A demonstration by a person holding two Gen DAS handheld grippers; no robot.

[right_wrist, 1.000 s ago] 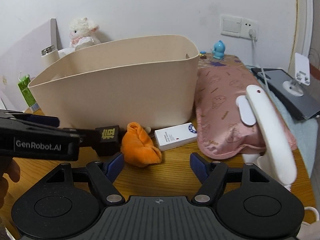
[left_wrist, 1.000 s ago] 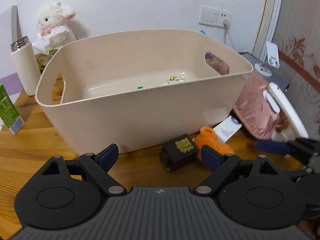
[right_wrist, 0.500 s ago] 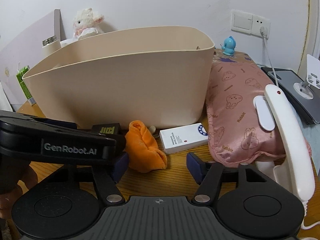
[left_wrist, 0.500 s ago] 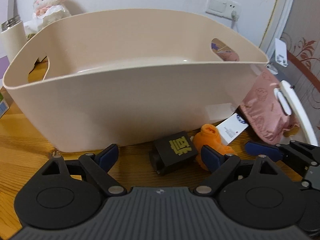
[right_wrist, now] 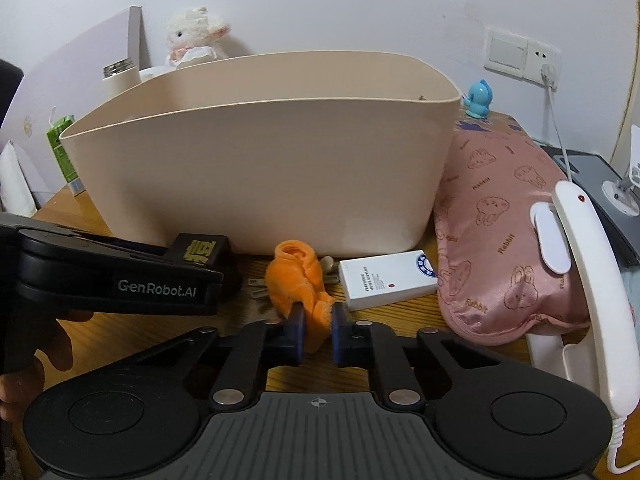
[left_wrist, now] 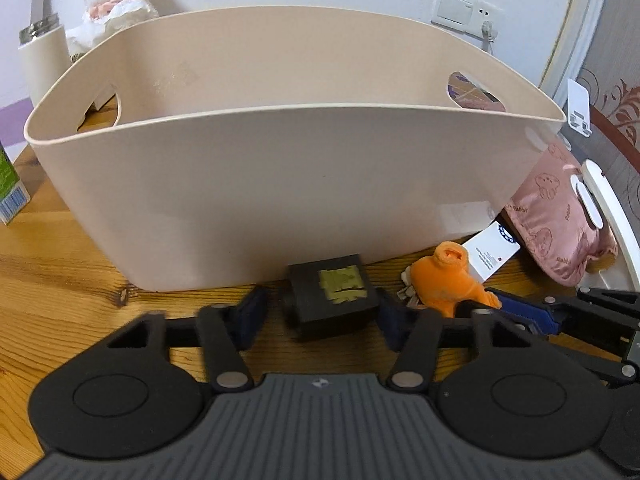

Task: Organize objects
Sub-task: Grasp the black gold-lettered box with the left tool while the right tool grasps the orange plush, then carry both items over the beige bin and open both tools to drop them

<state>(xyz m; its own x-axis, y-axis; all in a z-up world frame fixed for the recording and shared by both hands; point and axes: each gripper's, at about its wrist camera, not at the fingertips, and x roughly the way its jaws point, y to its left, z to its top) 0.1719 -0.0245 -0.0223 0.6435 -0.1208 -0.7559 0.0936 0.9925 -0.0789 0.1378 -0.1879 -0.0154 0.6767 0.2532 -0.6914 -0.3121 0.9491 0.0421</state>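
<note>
A big beige basket (left_wrist: 280,184) stands on the wooden table; it also shows in the right wrist view (right_wrist: 260,176). In front of it lie a black cube with a gold character (left_wrist: 334,300), an orange cloth (left_wrist: 452,276) and a white card box (left_wrist: 492,254). My left gripper (left_wrist: 320,316) straddles the black cube (right_wrist: 202,254), its jaws partly closed, with a gap on the left side. My right gripper (right_wrist: 316,330) is shut on the near end of the orange cloth (right_wrist: 298,280), which rests on the table. The white box (right_wrist: 386,280) lies right of it.
A pink rabbit-print hot-water bag (right_wrist: 512,248) with a white charger handle (right_wrist: 588,280) lies to the right. A plush lamb (left_wrist: 116,4), a white flask (left_wrist: 40,60) and a green carton (left_wrist: 10,192) stand behind and left of the basket. A blue toy (right_wrist: 480,100) sits at the back.
Both grippers moved forward and down. The left jaws narrowed around the black cube. The right jaws closed on the orange cloth.
</note>
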